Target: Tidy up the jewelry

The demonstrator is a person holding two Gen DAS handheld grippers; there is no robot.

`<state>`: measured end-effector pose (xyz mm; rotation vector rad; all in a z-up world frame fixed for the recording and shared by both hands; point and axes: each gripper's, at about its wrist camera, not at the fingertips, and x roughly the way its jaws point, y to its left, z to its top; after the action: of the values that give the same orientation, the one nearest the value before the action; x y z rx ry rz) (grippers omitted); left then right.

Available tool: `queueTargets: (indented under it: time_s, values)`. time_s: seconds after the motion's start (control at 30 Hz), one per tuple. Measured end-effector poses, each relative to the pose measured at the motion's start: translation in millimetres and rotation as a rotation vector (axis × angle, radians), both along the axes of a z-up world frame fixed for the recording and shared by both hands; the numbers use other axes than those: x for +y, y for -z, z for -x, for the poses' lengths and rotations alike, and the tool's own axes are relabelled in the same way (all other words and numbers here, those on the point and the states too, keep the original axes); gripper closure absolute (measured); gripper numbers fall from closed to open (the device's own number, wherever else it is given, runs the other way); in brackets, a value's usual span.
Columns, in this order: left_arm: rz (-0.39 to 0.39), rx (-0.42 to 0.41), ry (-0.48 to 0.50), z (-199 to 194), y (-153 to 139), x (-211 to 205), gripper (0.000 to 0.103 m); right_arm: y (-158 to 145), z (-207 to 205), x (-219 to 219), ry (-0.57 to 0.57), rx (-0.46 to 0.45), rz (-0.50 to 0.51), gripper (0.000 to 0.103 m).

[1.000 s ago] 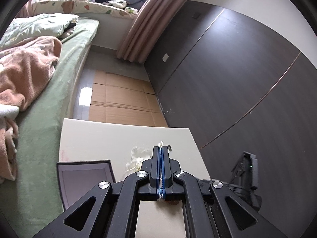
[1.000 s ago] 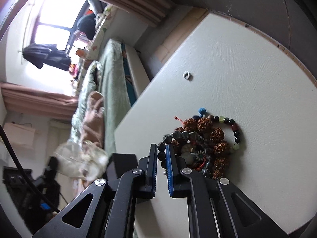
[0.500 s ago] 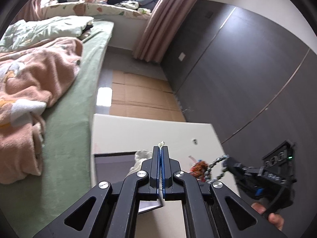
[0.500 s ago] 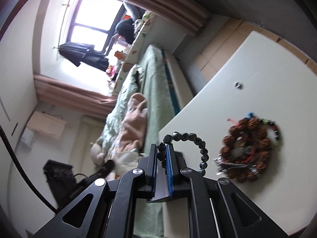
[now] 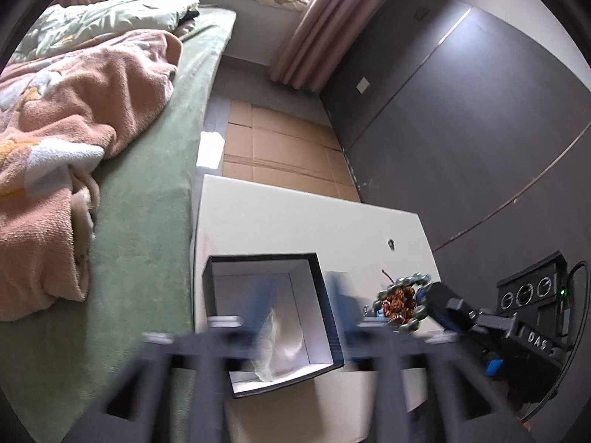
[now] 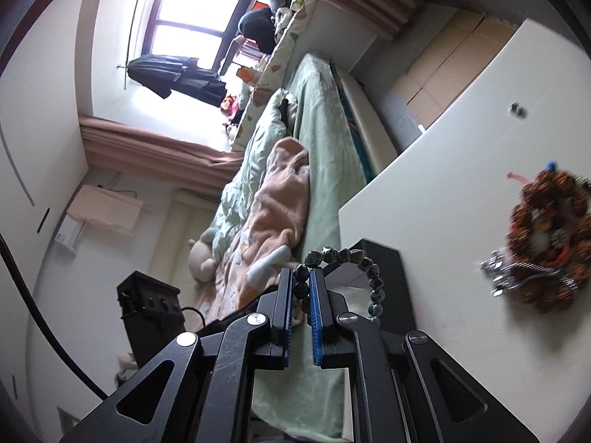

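My right gripper (image 6: 302,277) is shut on a dark stone bead bracelet (image 6: 364,262) and holds it up above the edge of the black box (image 6: 384,277). In the left wrist view the black box with a white inside (image 5: 273,325) sits on the white table (image 5: 295,221), with a clear plastic bag (image 5: 277,343) in it. My left gripper (image 5: 295,310) is blurred by motion, its jaws wide apart over the box. A pile of brown bead bracelets (image 6: 546,247) (image 5: 397,302) lies on the table right of the box.
A small metal piece (image 5: 389,243) lies on the table farther back. A bed with green sheet and pink blanket (image 5: 92,129) runs along the table's left. Dark wall panels (image 5: 461,129) stand to the right. Cardboard (image 5: 280,147) covers the floor beyond.
My left gripper has opened and let the plastic bag drop into the box. My right gripper has lifted the dark bracelet off the pile and carried it toward the box.
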<state>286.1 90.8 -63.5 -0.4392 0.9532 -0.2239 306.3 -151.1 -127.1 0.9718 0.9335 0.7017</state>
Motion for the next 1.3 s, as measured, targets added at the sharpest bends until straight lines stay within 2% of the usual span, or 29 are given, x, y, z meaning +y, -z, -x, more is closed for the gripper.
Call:
queueTargets:
  time_s: [0.03, 0.17, 0.37, 0.4, 0.5, 0.63, 0.9, 1.03, 1.3]
  values:
    - [0.015, -0.010, -0.012, 2, -1, 4, 0.009, 1, 0, 3, -0.005, 0.001, 0.000, 0.093]
    - [0.017, -0.042, -0.082, 7, -7, 26, 0.007, 4, -2, 22, -0.029, 0.010, 0.026, 0.093]
    - [0.040, -0.042, -0.145, 9, -6, 52, 0.007, 16, -6, 50, -0.093, 0.061, 0.127, 0.092]
    - [0.037, -0.042, -0.152, 9, -5, 54, 0.007, 20, -7, 57, -0.116, 0.082, 0.151, 0.089]
    - [0.041, -0.040, -0.162, 9, -5, 55, 0.007, 24, -7, 61, -0.133, 0.104, 0.158, 0.053]
    - [0.035, -0.041, -0.164, 10, -5, 55, 0.007, 13, -5, 43, -0.103, 0.073, 0.154, 0.045]
    - [0.033, -0.038, -0.085, 5, -7, 25, 0.007, -4, 6, -15, -0.010, 0.042, 0.210, 0.044]
    - [0.036, -0.052, -0.042, 4, -13, 6, 0.007, -9, 10, -45, 0.038, 0.032, 0.247, 0.032]
    - [0.024, -0.046, 0.020, -3, -11, -40, 0.007, 8, 13, -99, 0.137, 0.138, 0.258, 0.032]
